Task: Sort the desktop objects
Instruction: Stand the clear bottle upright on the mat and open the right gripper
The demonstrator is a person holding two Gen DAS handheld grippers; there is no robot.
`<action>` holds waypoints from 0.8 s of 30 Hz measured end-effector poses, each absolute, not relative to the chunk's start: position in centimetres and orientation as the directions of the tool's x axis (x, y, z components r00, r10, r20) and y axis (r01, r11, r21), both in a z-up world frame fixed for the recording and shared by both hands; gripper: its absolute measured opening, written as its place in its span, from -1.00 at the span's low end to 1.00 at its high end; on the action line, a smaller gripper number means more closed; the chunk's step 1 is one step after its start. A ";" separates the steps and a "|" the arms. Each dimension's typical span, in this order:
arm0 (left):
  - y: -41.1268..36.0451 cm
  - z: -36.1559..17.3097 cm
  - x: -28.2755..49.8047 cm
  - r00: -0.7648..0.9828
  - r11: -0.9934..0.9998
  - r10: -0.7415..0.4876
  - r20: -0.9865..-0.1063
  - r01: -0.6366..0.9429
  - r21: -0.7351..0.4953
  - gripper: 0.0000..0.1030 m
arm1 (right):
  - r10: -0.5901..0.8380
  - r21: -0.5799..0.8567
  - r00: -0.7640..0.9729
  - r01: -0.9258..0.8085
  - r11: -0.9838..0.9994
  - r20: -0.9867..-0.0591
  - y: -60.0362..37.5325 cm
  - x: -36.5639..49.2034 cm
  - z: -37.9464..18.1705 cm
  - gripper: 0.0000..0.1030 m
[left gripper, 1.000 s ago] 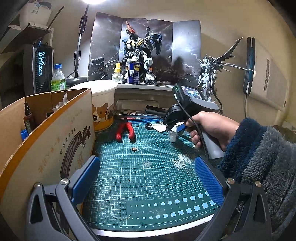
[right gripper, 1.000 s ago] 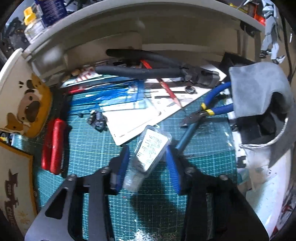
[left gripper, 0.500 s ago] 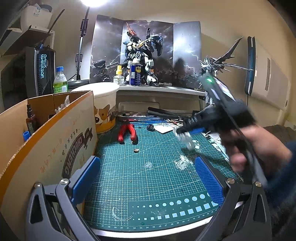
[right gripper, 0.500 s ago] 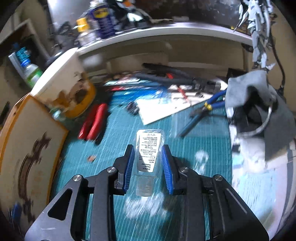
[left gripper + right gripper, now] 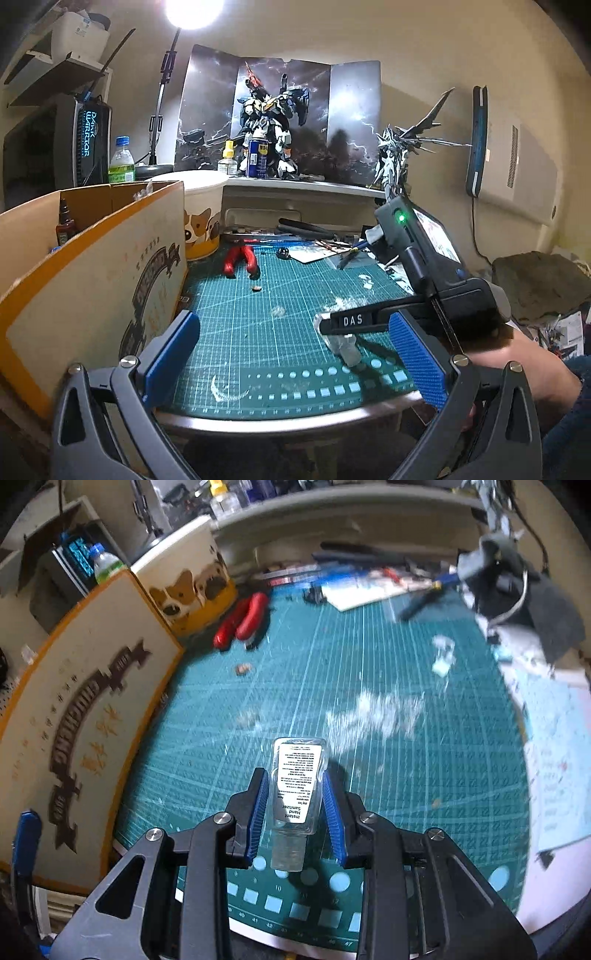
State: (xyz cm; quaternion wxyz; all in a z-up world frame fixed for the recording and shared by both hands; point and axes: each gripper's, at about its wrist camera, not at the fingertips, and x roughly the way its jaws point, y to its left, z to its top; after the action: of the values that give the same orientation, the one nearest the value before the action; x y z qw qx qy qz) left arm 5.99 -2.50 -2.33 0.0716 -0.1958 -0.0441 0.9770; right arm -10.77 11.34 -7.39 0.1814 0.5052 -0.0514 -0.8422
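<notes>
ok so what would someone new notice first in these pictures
Probably the clear hand sanitizer bottle, clamped in the right gripper above the near edge of the green cutting mat. Next, the big robot model on the back shelf under the bright lamp, and the cardboard box standing along the mat's left side.

teal gridded cutting mat (image 5: 406, 775), red pliers (image 5: 242, 622), blue-padded fingers (image 5: 258, 808)

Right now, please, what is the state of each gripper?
Left gripper: open, holding nothing.
Right gripper: shut on the sanitizer bottle, above the mat.
</notes>
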 end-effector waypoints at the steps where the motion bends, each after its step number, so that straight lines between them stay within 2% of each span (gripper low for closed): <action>1: -2.5 -2.5 6.1 -0.913 -0.985 0.162 -0.375 -0.127 -0.116 1.00 | -0.355 0.268 -0.426 0.251 -0.930 -0.832 11.3 -10.7 -7.5 -0.44; 4: -2.5 -2.5 6.6 -0.914 -0.982 0.176 -0.365 -0.138 -0.127 1.00 | -0.351 0.261 -0.432 0.255 -0.931 -0.831 11.4 -10.3 -7.3 -0.43; 6: -2.7 -2.1 6.9 -0.918 -0.980 0.188 -0.349 -0.150 -0.133 1.00 | -0.367 0.272 -0.449 0.264 -0.925 -0.815 11.6 -10.1 -7.0 -0.32; 13: -3.1 0.8 9.6 -0.900 -0.954 0.290 -0.325 -0.244 -0.175 1.00 | -0.371 0.224 -0.632 0.302 -0.927 -0.681 14.2 -6.4 -4.9 -0.05; 15: -2.7 2.2 11.0 -0.914 -0.958 0.279 -0.295 -0.245 -0.147 1.00 | -0.348 0.177 -0.684 0.309 -0.934 -0.642 14.6 -4.6 -4.8 -0.04; 17: -2.1 3.7 11.5 -0.936 -0.979 0.200 -0.288 -0.184 -0.082 1.00 | -0.330 0.130 -0.721 0.320 -0.938 -0.609 14.5 -2.8 -5.1 -0.02; 20: -2.1 5.9 9.5 -0.930 -1.000 0.012 -0.367 -0.017 0.013 1.00 | -0.328 0.088 -0.746 0.342 -0.935 -0.579 13.5 -1.2 -6.0 -0.02; 24: -3.7 6.8 6.7 -0.846 -0.995 0.088 -0.526 -0.053 -0.081 1.00 | -0.323 0.072 -0.756 0.345 -0.936 -0.570 12.2 -0.9 -7.4 -0.06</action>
State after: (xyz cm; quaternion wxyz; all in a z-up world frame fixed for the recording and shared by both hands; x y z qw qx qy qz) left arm 6.72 -3.75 6.85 0.0367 -0.2752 -0.0319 0.9602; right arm -0.88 12.24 -7.40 0.1782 0.3004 0.0189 -0.9368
